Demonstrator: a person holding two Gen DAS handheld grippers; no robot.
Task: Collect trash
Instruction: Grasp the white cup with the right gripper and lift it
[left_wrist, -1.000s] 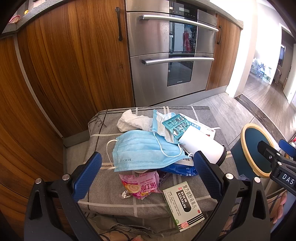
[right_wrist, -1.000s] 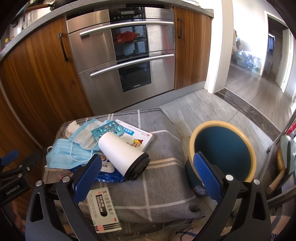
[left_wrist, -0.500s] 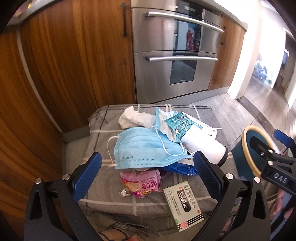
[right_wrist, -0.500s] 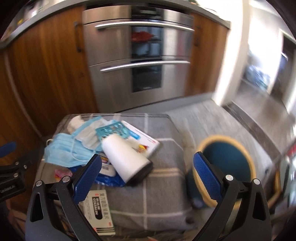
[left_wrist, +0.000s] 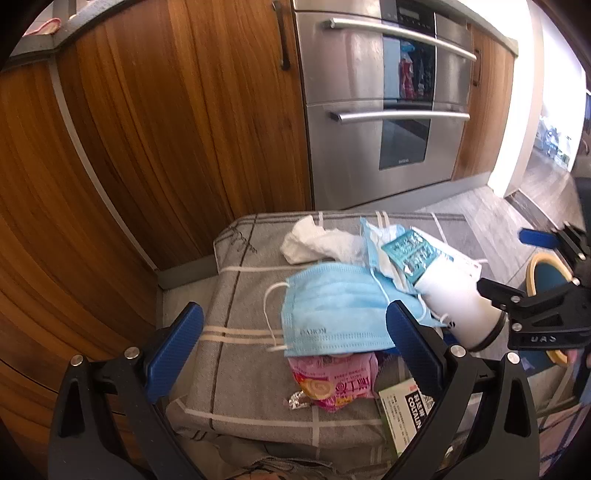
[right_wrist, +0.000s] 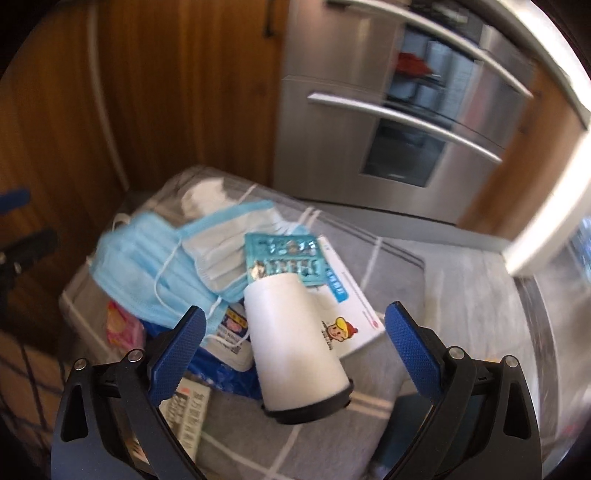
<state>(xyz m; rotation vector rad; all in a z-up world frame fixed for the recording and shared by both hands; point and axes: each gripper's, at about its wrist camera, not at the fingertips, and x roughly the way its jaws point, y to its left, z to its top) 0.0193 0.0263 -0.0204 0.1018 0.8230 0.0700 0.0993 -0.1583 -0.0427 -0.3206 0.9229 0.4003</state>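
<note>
Trash lies piled on a grey checked cushion (left_wrist: 236, 295). A blue face mask (left_wrist: 332, 317) lies over a pink snack wrapper (left_wrist: 336, 380). A white tissue (left_wrist: 317, 243), a teal blister pack (right_wrist: 284, 254), a white box (right_wrist: 351, 306), a green-and-white medicine box (left_wrist: 402, 410) and a white cup with a black lid (right_wrist: 295, 350) on its side are there too. My left gripper (left_wrist: 291, 350) is open, above the cushion's near edge. My right gripper (right_wrist: 291, 354) is open, with the cup lying between its fingers, not touching them. It also shows in the left wrist view (left_wrist: 543, 314).
A teal bin with a yellow rim (left_wrist: 546, 273) stands on the floor right of the cushion. Wooden cabinet doors (left_wrist: 147, 147) and a steel oven (left_wrist: 388, 110) rise behind. Grey tile floor (right_wrist: 480, 295) runs to the right.
My right gripper swung left from the bin and came down over the white cup. My left gripper shifted slightly left and closer to the cushion.
</note>
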